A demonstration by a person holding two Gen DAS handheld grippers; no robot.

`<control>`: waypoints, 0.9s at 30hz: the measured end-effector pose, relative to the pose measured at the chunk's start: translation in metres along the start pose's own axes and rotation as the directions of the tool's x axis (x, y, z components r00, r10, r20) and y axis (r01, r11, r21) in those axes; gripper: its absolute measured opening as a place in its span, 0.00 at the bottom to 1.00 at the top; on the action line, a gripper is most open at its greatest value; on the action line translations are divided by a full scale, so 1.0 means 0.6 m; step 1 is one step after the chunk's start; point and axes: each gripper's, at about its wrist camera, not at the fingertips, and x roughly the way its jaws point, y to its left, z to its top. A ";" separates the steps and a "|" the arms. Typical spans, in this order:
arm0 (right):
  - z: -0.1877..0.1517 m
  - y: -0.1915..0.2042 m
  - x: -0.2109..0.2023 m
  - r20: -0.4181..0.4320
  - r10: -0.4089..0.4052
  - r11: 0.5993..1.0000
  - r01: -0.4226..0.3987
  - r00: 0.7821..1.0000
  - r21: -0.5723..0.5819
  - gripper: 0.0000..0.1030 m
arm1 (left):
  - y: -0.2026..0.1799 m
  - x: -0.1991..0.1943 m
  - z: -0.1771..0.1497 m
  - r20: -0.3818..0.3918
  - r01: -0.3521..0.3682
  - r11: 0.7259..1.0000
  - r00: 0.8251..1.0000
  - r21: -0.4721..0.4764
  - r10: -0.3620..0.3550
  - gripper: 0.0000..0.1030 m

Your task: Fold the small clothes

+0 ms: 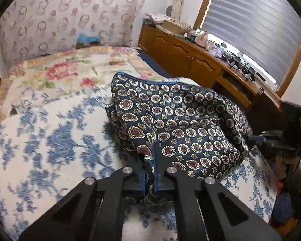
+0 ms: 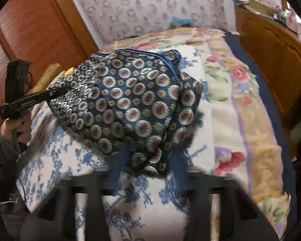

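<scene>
Both pairs of jaws are clamped on the same navy patterned cloth [image 1: 178, 124]. Those of the left gripper [image 1: 149, 160] pinch a bunched fold of it near its blue-piped edge, with fabric squeezed into the narrow slot between the two dark fingers [image 1: 160, 170]. The right gripper [image 2: 148, 160] is blurred in its own view, but its blue fingers [image 2: 120, 156] reach up into the lower hem of the cloth, and fabric hangs gathered between them, so it too grips the cloth.

The cloth is dark blue, printed with red-and-white round medallions and small yellow flowers, and trimmed with a bright blue border. It is lifted into a slack, tent-like shape between the two grippers, its far edge arched above the bed [image 1: 50, 120]. Seen from the right wrist, the left gripper enters the cloth's left side, held by a hand [image 2: 16, 124] in a dark sleeve.

Below it lies a white bedspread with a blue floral print, and beyond that a cream blanket [image 2: 240, 100] with pink roses and a yellow border. A headboard covering [image 1: 70, 16] with a ring pattern stands at the far end of the bed. A wooden cabinet [image 1: 180, 54] with cluttered items on top runs along the wall under a window blind [image 1: 254, 24]. A slatted wooden door [image 2: 30, 30] stands on the other side.
</scene>
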 end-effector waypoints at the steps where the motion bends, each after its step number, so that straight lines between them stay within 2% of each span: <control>1: 0.005 0.001 -0.007 0.019 -0.024 1.000 0.025 1.000 -0.018 0.03 | 0.003 -0.007 -0.001 0.004 -0.012 1.000 1.000 -0.001 0.012 0.03; 3: 0.022 0.002 -0.041 0.104 -0.101 0.994 0.104 0.989 -0.033 0.00 | 0.009 -0.018 -0.008 0.002 -0.029 1.000 1.000 0.009 0.029 0.02; 4: 0.031 -0.001 -0.067 0.167 -0.149 0.988 0.153 0.975 -0.012 0.00 | 0.011 -0.021 -0.015 -0.006 -0.030 0.999 1.000 0.010 0.030 0.02; 6: 0.047 -0.002 -0.100 0.226 -0.183 0.983 0.185 0.957 0.012 0.00 | 0.011 -0.024 -0.027 -0.020 -0.044 0.999 0.999 0.018 0.044 0.03; 10: 0.059 -0.001 -0.087 0.192 -0.177 0.984 0.179 0.965 0.007 0.00 | 0.018 -0.032 -0.045 -0.047 -0.035 0.999 0.998 -0.004 0.035 0.11; 12: 0.066 0.002 -0.071 0.170 -0.183 0.983 0.186 0.968 0.002 0.20 | 0.021 -0.041 -0.046 -0.037 -0.044 0.999 0.998 -0.001 0.044 0.17; 14: 0.072 0.003 -0.051 0.152 -0.150 0.988 0.153 0.977 -0.006 0.37 | 0.022 -0.049 -0.038 -0.015 -0.060 0.998 0.998 0.006 0.060 0.28; 17: 0.091 0.013 -0.012 0.118 -0.145 0.988 0.149 0.982 -0.032 0.48 | 0.039 -0.047 -0.014 0.006 -0.074 0.997 0.997 -0.017 0.074 0.38; 19: 0.101 0.008 0.023 0.088 -0.125 0.991 0.128 0.988 -0.030 0.51 | 0.055 -0.030 0.004 -0.001 -0.068 0.997 0.998 -0.022 0.068 0.39; 21: 0.106 -0.001 0.054 0.053 -0.134 0.991 0.136 0.990 -0.022 0.54 | 0.070 -0.006 0.012 -0.040 -0.056 0.998 0.998 -0.030 0.055 0.40; 23: 0.111 -0.011 0.083 0.012 -0.084 0.996 0.084 0.996 -0.002 0.56 | 0.087 0.024 0.016 -0.091 -0.053 0.996 0.995 -0.066 0.047 0.40; 25: 0.116 -0.014 0.097 -0.002 -0.069 0.998 0.069 0.998 0.013 0.59 | 0.096 0.046 0.016 -0.129 -0.055 0.995 0.991 -0.086 0.044 0.40; 27: 0.120 -0.015 0.107 -0.010 -0.038 0.999 0.038 0.999 0.029 0.60 | 0.093 0.052 0.014 -0.128 -0.068 0.995 0.990 -0.074 0.058 0.41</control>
